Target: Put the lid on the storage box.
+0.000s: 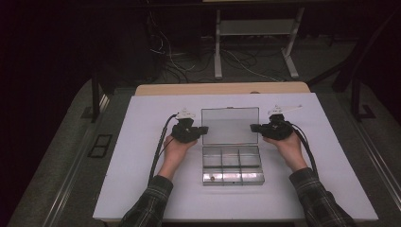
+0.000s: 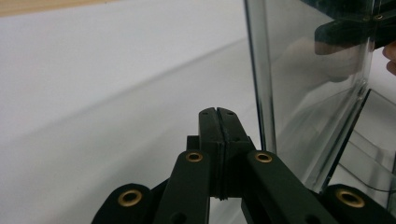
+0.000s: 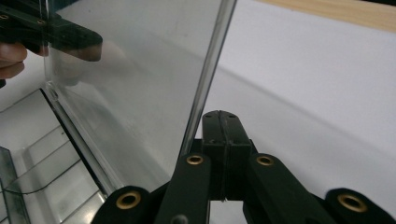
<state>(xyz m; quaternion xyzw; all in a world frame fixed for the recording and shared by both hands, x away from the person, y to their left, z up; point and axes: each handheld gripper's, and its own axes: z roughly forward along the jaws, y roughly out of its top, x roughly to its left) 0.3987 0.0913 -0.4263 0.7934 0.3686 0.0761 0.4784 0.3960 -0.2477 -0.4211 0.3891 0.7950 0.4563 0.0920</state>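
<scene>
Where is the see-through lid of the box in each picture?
High view: the clear lid stands open in the middle of the white table, between the two hand-held grippers.
Left gripper view: it rises at the right.
Right gripper view: it rises at the left.
Shared landmark: the box's divided tray, at the lid's foot.

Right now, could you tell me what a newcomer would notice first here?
A clear compartment box sits mid-table on the white sheet, its lid standing open. The left gripper and right gripper, jaws shut, flank the lid's two side edges.
</scene>
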